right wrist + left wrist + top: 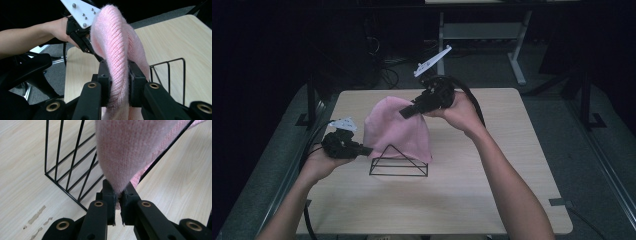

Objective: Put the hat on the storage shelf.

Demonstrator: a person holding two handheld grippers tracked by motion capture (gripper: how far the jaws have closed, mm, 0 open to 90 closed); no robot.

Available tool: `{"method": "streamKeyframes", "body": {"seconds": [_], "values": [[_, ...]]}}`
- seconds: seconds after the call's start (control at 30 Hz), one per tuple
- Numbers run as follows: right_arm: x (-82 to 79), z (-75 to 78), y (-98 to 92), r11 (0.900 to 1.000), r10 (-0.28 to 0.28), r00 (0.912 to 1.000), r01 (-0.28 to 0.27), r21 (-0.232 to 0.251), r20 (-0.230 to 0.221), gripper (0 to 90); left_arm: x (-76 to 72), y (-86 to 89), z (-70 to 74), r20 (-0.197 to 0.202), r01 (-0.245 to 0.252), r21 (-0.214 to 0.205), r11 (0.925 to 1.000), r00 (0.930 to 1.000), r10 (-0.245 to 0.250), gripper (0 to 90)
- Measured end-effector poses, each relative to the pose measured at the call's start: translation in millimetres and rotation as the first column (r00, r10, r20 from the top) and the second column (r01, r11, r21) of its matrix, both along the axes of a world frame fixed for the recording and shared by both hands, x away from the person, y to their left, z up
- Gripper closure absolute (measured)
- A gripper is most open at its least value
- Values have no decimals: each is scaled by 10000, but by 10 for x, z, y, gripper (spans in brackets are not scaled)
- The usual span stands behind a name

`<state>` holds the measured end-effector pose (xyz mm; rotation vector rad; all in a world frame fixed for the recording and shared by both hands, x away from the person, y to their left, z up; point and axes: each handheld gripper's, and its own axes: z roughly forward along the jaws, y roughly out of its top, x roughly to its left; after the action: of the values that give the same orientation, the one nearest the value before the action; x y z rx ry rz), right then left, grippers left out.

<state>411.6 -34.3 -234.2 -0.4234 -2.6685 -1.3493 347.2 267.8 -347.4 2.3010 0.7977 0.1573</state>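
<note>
Here you drape the pink knitted cloth (397,131) over the black triangular wire rack (398,166); both the left gripper (119,195) and the right gripper (119,82) are clamped on it. Next, lower it evenly.

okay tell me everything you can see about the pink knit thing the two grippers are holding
The pink knit cloth is soft, fuzzy ribbed wool by its look, plain pink, with no pattern. It hangs bunched over the black wire rack on the wooden table, draped down the rack's far side. The left gripper pinches its lower corner to a point; the right gripper clamps a thick fold at its top, holding it raised. Whether it is a hat or a garment cannot be told.
</note>
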Motion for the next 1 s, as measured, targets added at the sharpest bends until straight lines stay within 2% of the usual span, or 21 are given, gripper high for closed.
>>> {"method": "streamKeyframes", "body": {"seconds": [0.1, 0.17, 0.3, 0.7, 0.93, 1.0], "values": [[8, -41, -2, 10000, 78, 10000, -79, 38, 38, 753, 2, 9, -23, -42, 20, 134, 9999, 10000, -20, 840], [-10, -95, 8, 10000, 91, 9998, -91, -2, -194, 753, -1, 4, -64, -85, -48, 197, 9998, 10000, 49, 840], [-10, -159, 18, 9998, 188, 9996, -187, 82, -199, 751, -4, -1, -110, -114, -82, 359, 9993, 9999, 86, 840], [-20, -411, 24, 9997, 255, 9968, -253, 36, -753, 733, 0, 9, -275, -303, -196, 703, 9973, 9993, 217, 840], [-36, -485, 38, 9993, 364, 9949, -365, 7, -945, 699, 6, 8, -367, -384, -204, 836, 9963, 9990, 237, 840], [-40, -507, 36, 9994, 334, 9943, -342, -60, -1010, 691, 5, 0, -391, -443, -166, 1011, 9947, 9988, 212, 840]]}}
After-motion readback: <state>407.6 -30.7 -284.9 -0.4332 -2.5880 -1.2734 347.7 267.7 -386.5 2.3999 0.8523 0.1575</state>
